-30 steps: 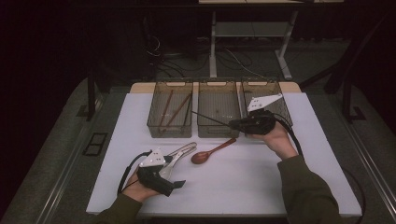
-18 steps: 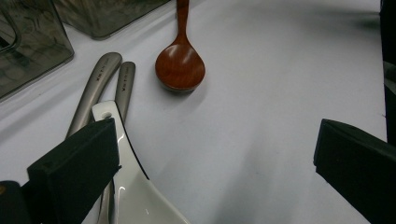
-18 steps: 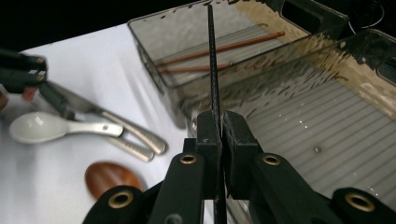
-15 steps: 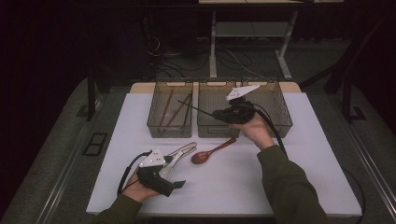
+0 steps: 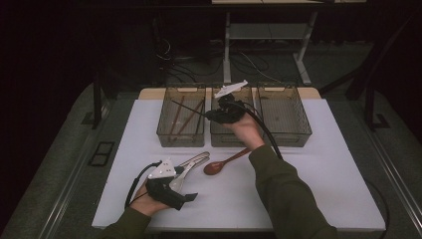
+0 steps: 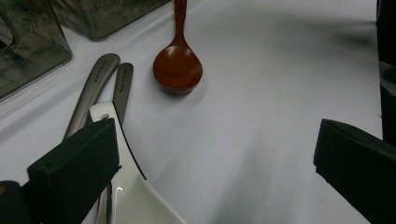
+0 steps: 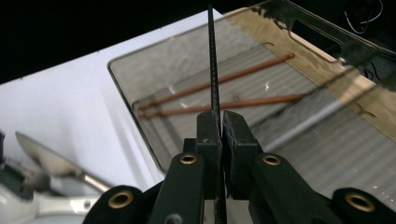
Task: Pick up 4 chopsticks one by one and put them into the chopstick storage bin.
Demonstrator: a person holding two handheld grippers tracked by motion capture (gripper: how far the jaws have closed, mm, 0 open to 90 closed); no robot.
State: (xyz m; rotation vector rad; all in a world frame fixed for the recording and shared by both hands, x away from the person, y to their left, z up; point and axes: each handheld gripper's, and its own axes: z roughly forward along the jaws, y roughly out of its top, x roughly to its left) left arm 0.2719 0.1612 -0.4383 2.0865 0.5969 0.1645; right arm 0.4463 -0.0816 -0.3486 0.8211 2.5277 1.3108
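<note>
The right gripper (image 7: 219, 123) has its jaws pinched tight on a thin black chopstick (image 7: 213, 60), held above the left smoky clear plastic bin (image 5: 181, 122). That bin holds two reddish-brown wooden chopsticks (image 7: 219, 81). Nearer the person than this bin, the left gripper (image 5: 185, 193) rests with jaws wide apart, holding nothing.

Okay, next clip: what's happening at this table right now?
A person is sorting utensils into three clear bins. The right gripper is shut on a thin black chopstick, holding it above the left bin, where two brown chopsticks already lie. The left gripper rests open on the white tabletop, by metal spoon handles and a white spoon. A wooden spoon waits in front of the bins.
</note>
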